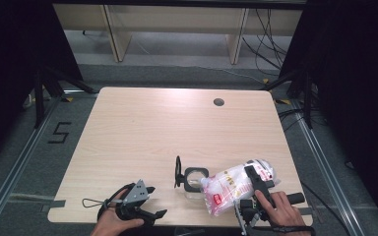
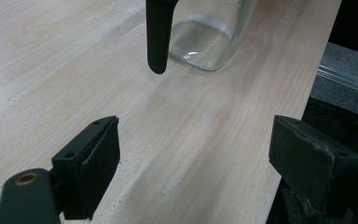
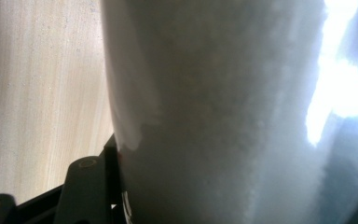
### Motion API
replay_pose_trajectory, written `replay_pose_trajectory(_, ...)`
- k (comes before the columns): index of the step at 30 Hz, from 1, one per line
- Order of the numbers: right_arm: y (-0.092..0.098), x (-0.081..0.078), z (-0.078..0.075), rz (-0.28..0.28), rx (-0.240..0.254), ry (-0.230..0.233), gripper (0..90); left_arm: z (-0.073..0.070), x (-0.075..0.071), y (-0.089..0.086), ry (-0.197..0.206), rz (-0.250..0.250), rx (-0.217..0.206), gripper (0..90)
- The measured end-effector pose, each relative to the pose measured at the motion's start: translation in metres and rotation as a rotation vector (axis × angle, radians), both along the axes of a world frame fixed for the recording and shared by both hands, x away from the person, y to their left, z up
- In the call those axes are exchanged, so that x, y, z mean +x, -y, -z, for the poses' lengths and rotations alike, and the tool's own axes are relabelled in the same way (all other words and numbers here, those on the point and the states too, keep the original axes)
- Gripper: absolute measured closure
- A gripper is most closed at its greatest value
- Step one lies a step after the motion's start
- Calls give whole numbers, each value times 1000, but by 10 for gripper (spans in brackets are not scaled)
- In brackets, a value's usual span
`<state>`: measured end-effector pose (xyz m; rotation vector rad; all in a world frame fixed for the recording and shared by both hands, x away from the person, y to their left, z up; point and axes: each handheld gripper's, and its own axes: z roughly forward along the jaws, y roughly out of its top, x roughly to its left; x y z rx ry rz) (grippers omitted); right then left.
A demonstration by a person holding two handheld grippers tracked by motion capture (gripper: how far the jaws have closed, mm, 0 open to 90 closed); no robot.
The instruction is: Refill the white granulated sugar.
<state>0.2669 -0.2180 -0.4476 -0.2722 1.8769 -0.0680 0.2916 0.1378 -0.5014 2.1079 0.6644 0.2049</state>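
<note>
Right at the near edge of the counter (image 1: 142,118), the right hand-held gripper (image 1: 256,183) clamps a soft white bag (image 1: 234,186) tipped over the open glass jar (image 1: 195,178), whose lid (image 1: 177,172) is swung aside. Because the plastic yields, the bag could slump and spill beside the mouth. Nearby, the left hand-held gripper (image 1: 150,201) sits open and empty, so nothing steadies the jar if it is nudged.

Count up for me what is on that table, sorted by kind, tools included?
Hand-held grippers: 2, the left gripper and the right gripper
Clear glass jars with a black hinged lid: 1, the jar
White plastic bags of white grains: 1, the bag
Total: 4
</note>
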Motion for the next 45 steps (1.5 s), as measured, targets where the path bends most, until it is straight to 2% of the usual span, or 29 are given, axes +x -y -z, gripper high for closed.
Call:
replay_pose_trajectory(2, 0, 0, 0, 4, 1, -3, 402, 0, 1, -1, 3, 2, 9, 160)
replay_pose_trajectory(3, 0, 0, -2, -11, -23, 2, 402, 1, 0, 0, 9, -5, 5, 160)
replay_pose_trajectory(4, 0, 0, -2, -11, -23, 2, 402, 0, 1, -1, 17, -4, 22, 160)
replay_pose_trajectory(6, 0, 0, -2, -10, -23, 7, 402, 0, 1, 0, 13, -5, 11, 160)
replay_pose_trajectory(7, -1, 0, -5, -26, -49, 17, 402, 0, 0, 0, 10, -6, 7, 160)
replay_pose_trajectory(9, -1, -1, -6, -14, -53, 17, 403, 0, 1, -1, 8, -2, 6, 160)
replay_pose_trajectory(10, -1, -1, -6, -14, -53, 17, 403, 0, 0, -1, 10, -8, 7, 160)
replay_pose_trajectory(11, 1, -2, -4, 13, -18, 15, 403, 0, 2, -1, 33, 10, 19, 160)
replay_pose_trajectory(12, -1, -1, -9, -18, -78, 28, 403, 0, 2, -1, 34, 13, 18, 160)
replay_pose_trajectory(13, -1, 0, -10, -33, -86, 27, 403, 0, 1, -1, 4, 1, 9, 160)
replay_pose_trajectory(14, 1, -1, -10, -12, -62, 27, 403, 0, 1, -1, 9, -1, 7, 160)
replay_pose_trajectory(15, 1, -1, -10, -12, -62, 27, 403, 1, 1, 0, 5, -7, -5, 160)
replay_pose_trajectory(16, 2, 0, -9, -15, -66, 30, 403, 0, 2, -2, 18, -2, 37, 160)
replay_pose_trajectory(17, 1, 0, -9, -16, -71, 28, 404, -1, 2, -2, 1, 5, 23, 160)
replay_pose_trajectory(18, 2, 0, -7, -4, -45, 22, 403, -1, 2, -2, 6, -2, 12, 160)
replay_pose_trajectory(19, 2, 0, -7, -6, -46, 22, 404, 0, 1, -2, 10, -15, 7, 160)
replay_pose_trajectory(22, 2, -1, -7, -7, -37, 31, 404, -1, 1, -2, 15, -15, 9, 160)
replay_pose_trajectory(23, 2, -2, -8, 18, -37, 25, 404, 0, 1, -2, 10, -14, 7, 160)
replay_pose_trajectory(25, 1, -1, -11, -4, -54, 27, 404, 0, 1, -1, 11, -12, 8, 160)
replay_pose_trajectory(26, 1, -1, -11, 1, -39, 29, 404, -1, 2, -2, 16, -10, 19, 160)
replay_pose_trajectory(29, -1, 0, -13, -24, -78, 34, 404, -1, 1, -2, 12, -14, 8, 160)
replay_pose_trajectory(30, 0, -1, -11, -9, -53, 29, 404, -1, 1, -2, 18, -13, 10, 160)
replay_pose_trajectory(31, -2, -1, -12, -13, -79, 35, 405, -1, 1, -2, 11, -15, 7, 160)
replay_pose_trajectory(34, -1, -1, -12, -12, -75, 34, 405, -1, 1, -2, 14, -10, 15, 160)
replay_pose_trajectory(36, 0, -1, -11, -2, -57, 29, 405, -1, 3, -3, 39, 14, 32, 160)
replay_pose_trajectory(38, -1, 0, -14, -29, -87, 35, 405, 0, 1, -1, 11, -13, 6, 160)
replay_pose_trajectory(39, -1, 0, -13, -22, -78, 34, 405, -1, 1, -2, 12, -13, 8, 160)
replay_pose_trajectory(40, 0, -1, -12, 1, -48, 30, 405, -1, 1, -2, 14, -12, 15, 160)
replay_pose_trajectory(45, 1, -1, -12, -9, -42, 28, 406, -1, 2, -2, 23, 0, 23, 160)
